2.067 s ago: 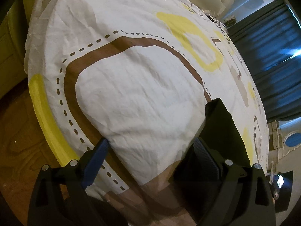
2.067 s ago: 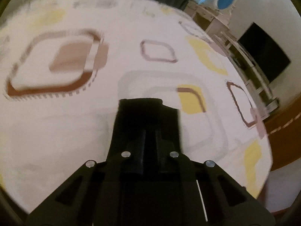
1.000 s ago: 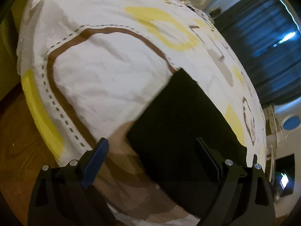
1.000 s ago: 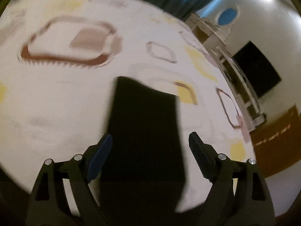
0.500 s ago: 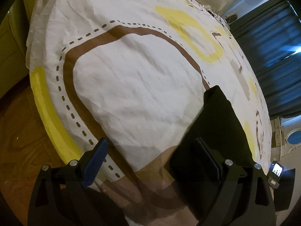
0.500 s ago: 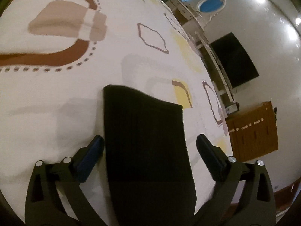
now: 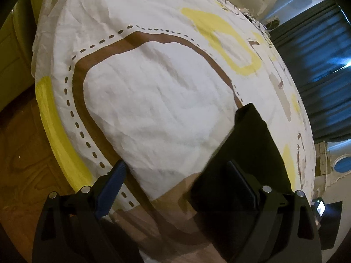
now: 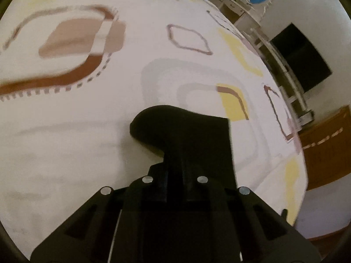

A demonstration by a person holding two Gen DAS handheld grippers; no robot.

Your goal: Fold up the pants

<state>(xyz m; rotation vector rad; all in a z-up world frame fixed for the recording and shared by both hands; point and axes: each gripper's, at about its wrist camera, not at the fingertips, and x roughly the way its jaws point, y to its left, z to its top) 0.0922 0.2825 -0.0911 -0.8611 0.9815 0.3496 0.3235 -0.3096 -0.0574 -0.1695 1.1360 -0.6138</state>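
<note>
Since a second ago our right gripper (image 8: pixel 175 175) has clamped onto the black pants (image 8: pixel 193 135), bunching them on the bedspread (image 8: pixel 65 153), while our left gripper (image 7: pixel 175 186) gapes beside them.

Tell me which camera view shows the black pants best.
The right wrist view: the pants sit in the middle, with a raised fold showing. The left wrist view shows them only at the right side, partly behind its gripper's finger.

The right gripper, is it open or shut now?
Shut: the right gripper has its fingers together, pinching the black pants over the bedsheet.
</note>
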